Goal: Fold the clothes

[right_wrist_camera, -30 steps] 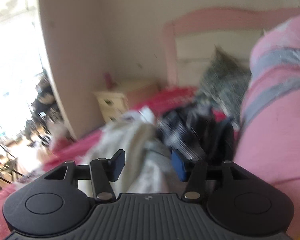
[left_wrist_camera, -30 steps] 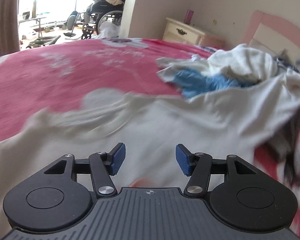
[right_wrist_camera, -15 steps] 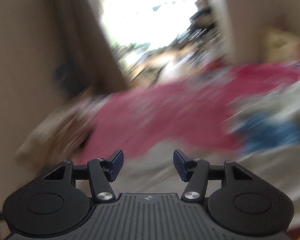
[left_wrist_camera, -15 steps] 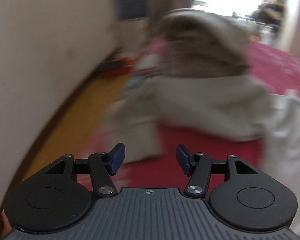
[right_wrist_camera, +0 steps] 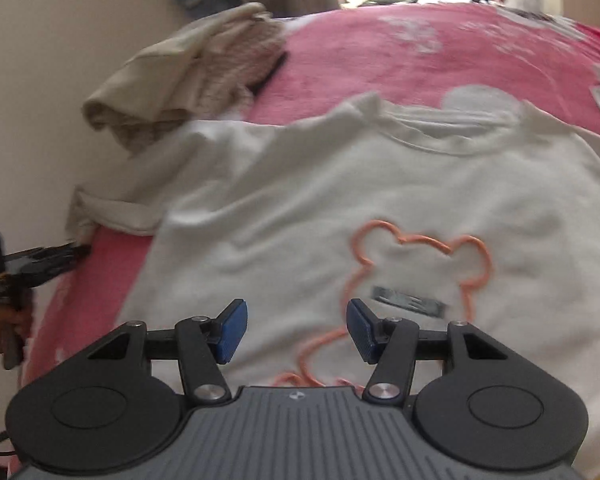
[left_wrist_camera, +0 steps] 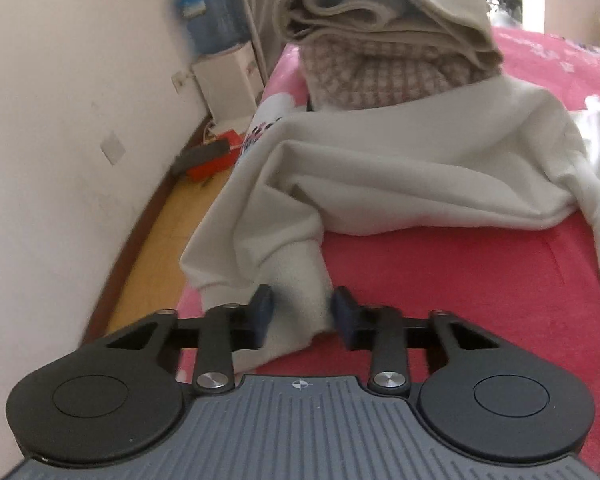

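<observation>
White sweatshirt (right_wrist_camera: 340, 208) on pink bedspread (right_wrist_camera: 380, 52); left gripper (left_wrist_camera: 302, 312) closing round its cuff (left_wrist_camera: 296, 280), right gripper (right_wrist_camera: 296, 330) spread above.

White sweatshirt (right_wrist_camera: 284, 184): soft matt fleece cloth, ribbed knit cuff (left_wrist_camera: 300, 280); raised orange bear outline (right_wrist_camera: 420, 248) stitched on chest. Pink bedspread (left_wrist_camera: 440, 280): plush, fuzzy cloth. Folded beige garment (left_wrist_camera: 380, 12): matt woven cloth. Black gripper bodies (left_wrist_camera: 300, 312): matt plastic, shiny metal pivots, blue textured pads (right_wrist_camera: 232, 326).
</observation>
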### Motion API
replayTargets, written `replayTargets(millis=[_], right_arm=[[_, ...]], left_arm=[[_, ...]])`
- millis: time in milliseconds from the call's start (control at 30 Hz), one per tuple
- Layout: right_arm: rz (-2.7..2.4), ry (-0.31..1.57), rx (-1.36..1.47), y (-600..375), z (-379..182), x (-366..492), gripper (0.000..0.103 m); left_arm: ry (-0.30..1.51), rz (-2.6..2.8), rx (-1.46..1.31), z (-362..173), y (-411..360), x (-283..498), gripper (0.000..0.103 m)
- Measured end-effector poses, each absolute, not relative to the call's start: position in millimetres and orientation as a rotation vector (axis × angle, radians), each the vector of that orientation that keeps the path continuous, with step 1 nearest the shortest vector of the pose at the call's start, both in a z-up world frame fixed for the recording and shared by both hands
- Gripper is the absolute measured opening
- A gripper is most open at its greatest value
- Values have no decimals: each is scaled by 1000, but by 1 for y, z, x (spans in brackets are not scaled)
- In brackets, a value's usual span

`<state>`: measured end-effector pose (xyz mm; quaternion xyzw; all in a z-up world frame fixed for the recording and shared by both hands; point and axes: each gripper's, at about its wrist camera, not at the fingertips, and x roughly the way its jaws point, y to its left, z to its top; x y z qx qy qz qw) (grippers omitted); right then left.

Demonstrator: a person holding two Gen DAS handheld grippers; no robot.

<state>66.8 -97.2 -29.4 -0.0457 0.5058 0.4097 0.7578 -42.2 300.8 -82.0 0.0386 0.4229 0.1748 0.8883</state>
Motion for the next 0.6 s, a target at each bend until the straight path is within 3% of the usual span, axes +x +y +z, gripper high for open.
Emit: replayTargets(millis=[100, 333, 467, 600], right_arm=[[845, 1099, -87, -111, -32, 78, 58], [785, 1123, -57, -127, -42, 93, 58], [773, 1158, -39, -131, -49, 94, 58], [757, 1182, -27, -138, -52, 93, 58]], left_arm=[[886, 340, 181, -68, 308, -56, 8], [885, 207, 667, -30, 312, -103, 7], [866, 126, 1120, -52, 315, -123, 7], [874, 72, 1354, -88, 328, -127, 8]])
